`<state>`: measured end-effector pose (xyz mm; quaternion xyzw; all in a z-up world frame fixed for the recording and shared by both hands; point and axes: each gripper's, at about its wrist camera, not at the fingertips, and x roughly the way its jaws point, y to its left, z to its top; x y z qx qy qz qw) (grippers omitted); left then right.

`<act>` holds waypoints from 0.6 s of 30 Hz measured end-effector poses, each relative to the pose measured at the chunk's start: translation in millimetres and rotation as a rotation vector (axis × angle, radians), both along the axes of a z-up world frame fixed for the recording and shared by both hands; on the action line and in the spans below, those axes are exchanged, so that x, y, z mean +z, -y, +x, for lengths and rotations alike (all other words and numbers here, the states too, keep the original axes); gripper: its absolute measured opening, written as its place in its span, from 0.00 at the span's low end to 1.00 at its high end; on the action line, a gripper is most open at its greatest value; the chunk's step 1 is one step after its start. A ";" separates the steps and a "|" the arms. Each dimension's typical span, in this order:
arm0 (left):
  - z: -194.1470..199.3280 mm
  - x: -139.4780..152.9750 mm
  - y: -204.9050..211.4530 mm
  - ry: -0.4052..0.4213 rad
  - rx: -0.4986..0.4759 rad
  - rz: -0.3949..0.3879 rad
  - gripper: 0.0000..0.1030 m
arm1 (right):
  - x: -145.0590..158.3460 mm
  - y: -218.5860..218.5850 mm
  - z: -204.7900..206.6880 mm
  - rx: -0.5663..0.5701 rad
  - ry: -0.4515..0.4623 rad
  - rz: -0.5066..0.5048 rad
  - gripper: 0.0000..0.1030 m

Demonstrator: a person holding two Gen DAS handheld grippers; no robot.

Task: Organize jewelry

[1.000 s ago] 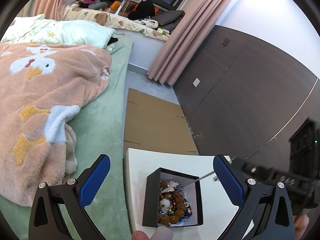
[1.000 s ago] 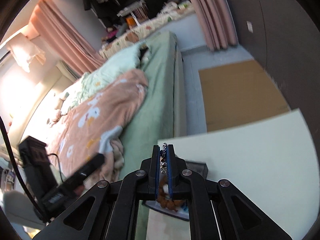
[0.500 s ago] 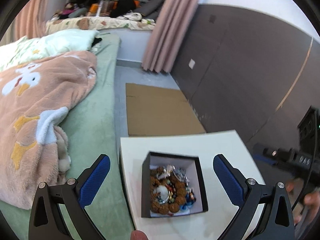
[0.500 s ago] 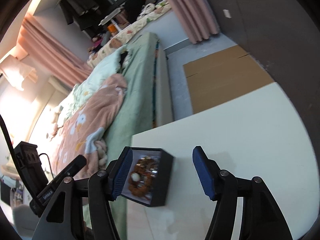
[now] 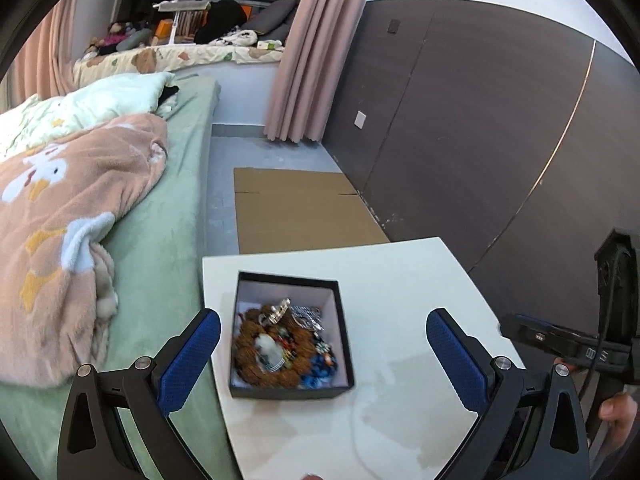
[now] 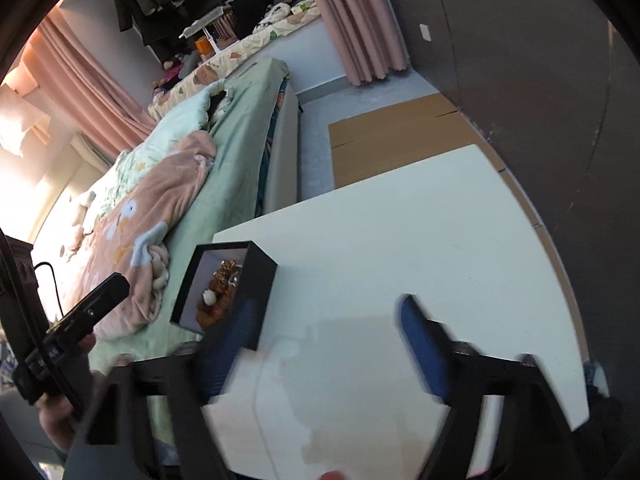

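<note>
Right gripper (image 6: 324, 344) jaws just opening, now spread wide, nothing between; left gripper (image 5: 322, 344) spread, empty. Black box (image 5: 290, 336) lined white, heaped with brown beads and silver bits, near white table's (image 5: 404, 276) bed-side edge; tabletop right of it bare

The box (image 5: 290, 336) of jewelry (image 5: 280, 344) sits on the table (image 5: 400, 280), near its edge beside the bed (image 5: 160, 240).
</note>
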<state>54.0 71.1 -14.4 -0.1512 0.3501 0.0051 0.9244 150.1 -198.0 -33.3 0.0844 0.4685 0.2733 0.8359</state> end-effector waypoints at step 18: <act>-54.8 25.7 51.4 0.147 -0.012 0.135 1.00 | 16.1 43.1 -32.3 0.056 0.074 -0.024 1.00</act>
